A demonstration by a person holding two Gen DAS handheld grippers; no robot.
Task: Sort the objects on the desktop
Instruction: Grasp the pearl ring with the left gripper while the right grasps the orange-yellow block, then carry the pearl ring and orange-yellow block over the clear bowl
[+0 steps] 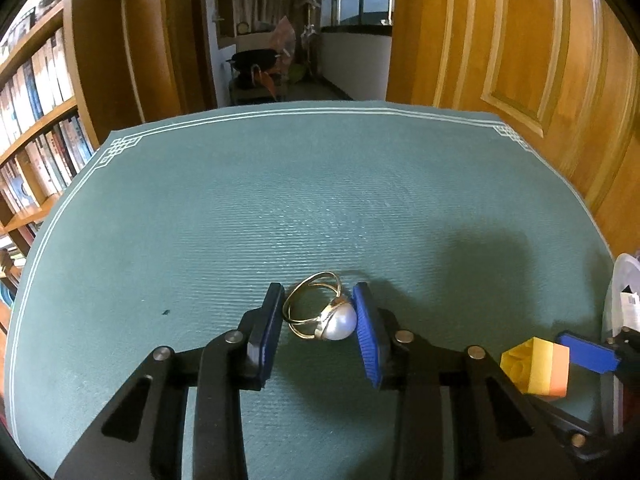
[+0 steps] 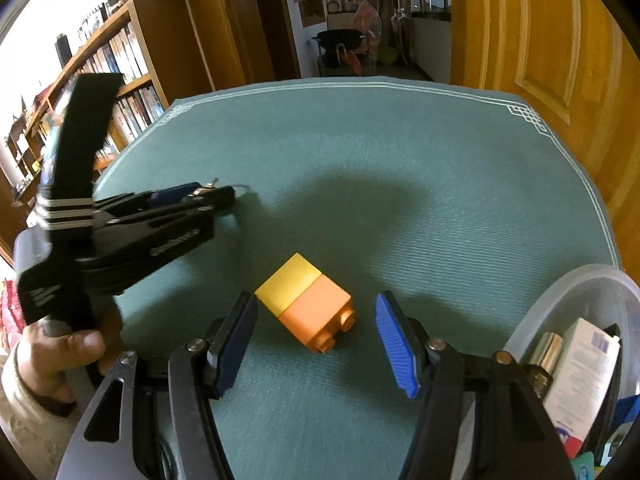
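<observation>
A gold ring with a white pearl (image 1: pixel 324 314) lies on the green mat between the blue pads of my left gripper (image 1: pixel 320 304). The right pad touches the pearl and the left pad sits at the band; the ring rests on the mat. A yellow and orange toy brick (image 2: pixel 306 304) lies on its side between the wide-open fingers of my right gripper (image 2: pixel 316 318), touching neither pad. The brick also shows in the left wrist view (image 1: pixel 536 368), with a blue fingertip (image 1: pixel 586 354) beside it. The left gripper shows in the right wrist view (image 2: pixel 212 194).
A clear plastic bin (image 2: pixel 576 292) with a white box and other small items stands at the right edge of the mat (image 2: pixel 400 160). A bookshelf (image 2: pixel 120 64) is to the left, a wooden door (image 2: pixel 560 40) to the right.
</observation>
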